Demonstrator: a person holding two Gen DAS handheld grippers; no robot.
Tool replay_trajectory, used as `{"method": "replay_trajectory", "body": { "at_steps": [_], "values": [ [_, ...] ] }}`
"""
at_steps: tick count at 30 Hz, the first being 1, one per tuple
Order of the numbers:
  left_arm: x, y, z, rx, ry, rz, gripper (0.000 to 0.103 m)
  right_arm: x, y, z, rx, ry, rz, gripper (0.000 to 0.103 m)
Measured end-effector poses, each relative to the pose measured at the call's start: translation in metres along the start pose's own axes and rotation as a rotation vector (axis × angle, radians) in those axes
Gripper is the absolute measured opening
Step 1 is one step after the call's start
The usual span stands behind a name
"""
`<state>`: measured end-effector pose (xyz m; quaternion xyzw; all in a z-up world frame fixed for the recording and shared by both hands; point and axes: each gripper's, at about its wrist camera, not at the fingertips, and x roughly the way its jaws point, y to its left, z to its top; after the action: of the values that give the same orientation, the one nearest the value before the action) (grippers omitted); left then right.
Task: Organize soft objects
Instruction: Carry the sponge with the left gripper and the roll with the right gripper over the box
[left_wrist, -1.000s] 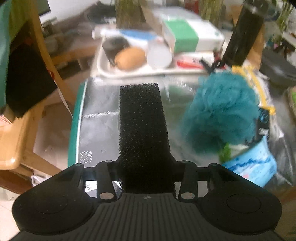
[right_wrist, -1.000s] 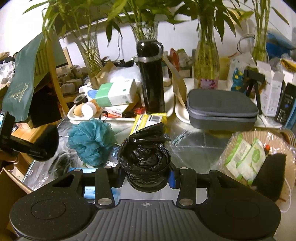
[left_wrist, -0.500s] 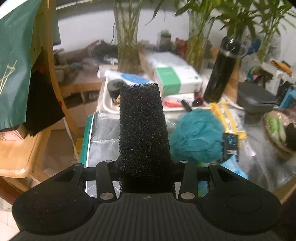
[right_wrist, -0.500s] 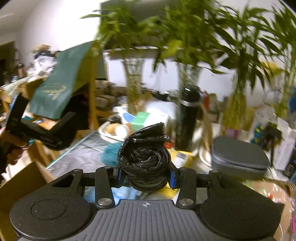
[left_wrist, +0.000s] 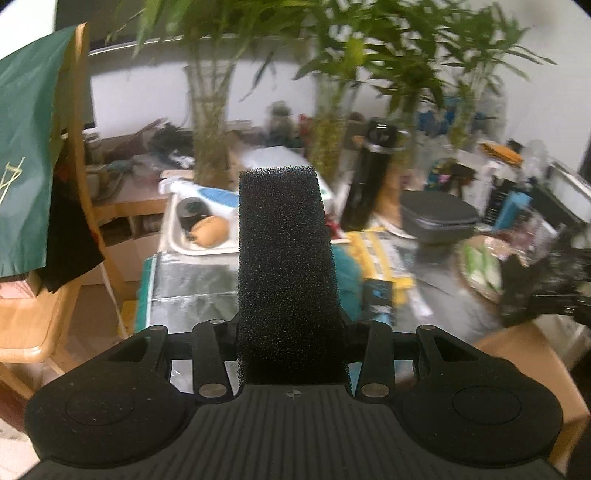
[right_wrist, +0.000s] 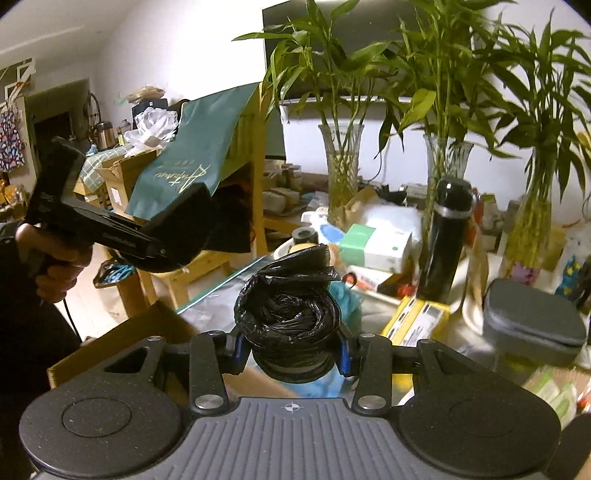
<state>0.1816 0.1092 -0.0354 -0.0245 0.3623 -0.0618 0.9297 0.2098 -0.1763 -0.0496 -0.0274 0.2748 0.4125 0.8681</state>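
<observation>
My left gripper (left_wrist: 290, 328) is shut on a long black foam sponge (left_wrist: 284, 258) that sticks out forward above the table. My right gripper (right_wrist: 290, 349) is shut on a roll of black plastic bags (right_wrist: 290, 321), also held up off the table. A teal bath pouf (left_wrist: 349, 273) lies on the table, mostly hidden behind the sponge; in the right wrist view only an edge of the pouf (right_wrist: 349, 299) shows behind the roll. In that same view, the left gripper (right_wrist: 184, 236) is held in a hand at the left, over a cardboard box (right_wrist: 147, 339).
The silver-covered table (left_wrist: 192, 295) is crowded: a white tray (left_wrist: 177, 240) with jars, a black flask (left_wrist: 369, 184), a grey zip case (left_wrist: 439, 218), a wicker basket (left_wrist: 480, 269) of packets, yellow packets (right_wrist: 417, 321). Bamboo vases (right_wrist: 341, 170) stand behind. A wooden chair with a green bag (left_wrist: 26, 155) is left.
Both grippers have risen and tipped upward with their loads, so the table has dropped lower in both views. The left gripper now shows higher and nearer in the right wrist view, over the box.
</observation>
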Motion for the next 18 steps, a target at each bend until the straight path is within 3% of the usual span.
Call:
{"method": "replay_trajectory", "body": {
  "at_steps": [9,18],
  "values": [
    [-0.039,-0.039,-0.019,0.081,0.016,-0.114,0.041,-0.004,0.023,-0.016,0.020,0.084,0.061,0.047],
    [-0.042,-0.069,-0.051,0.152,0.076,-0.176,0.041,-0.009,0.040,-0.032,0.051,0.154,0.066,0.047]
  ]
}}
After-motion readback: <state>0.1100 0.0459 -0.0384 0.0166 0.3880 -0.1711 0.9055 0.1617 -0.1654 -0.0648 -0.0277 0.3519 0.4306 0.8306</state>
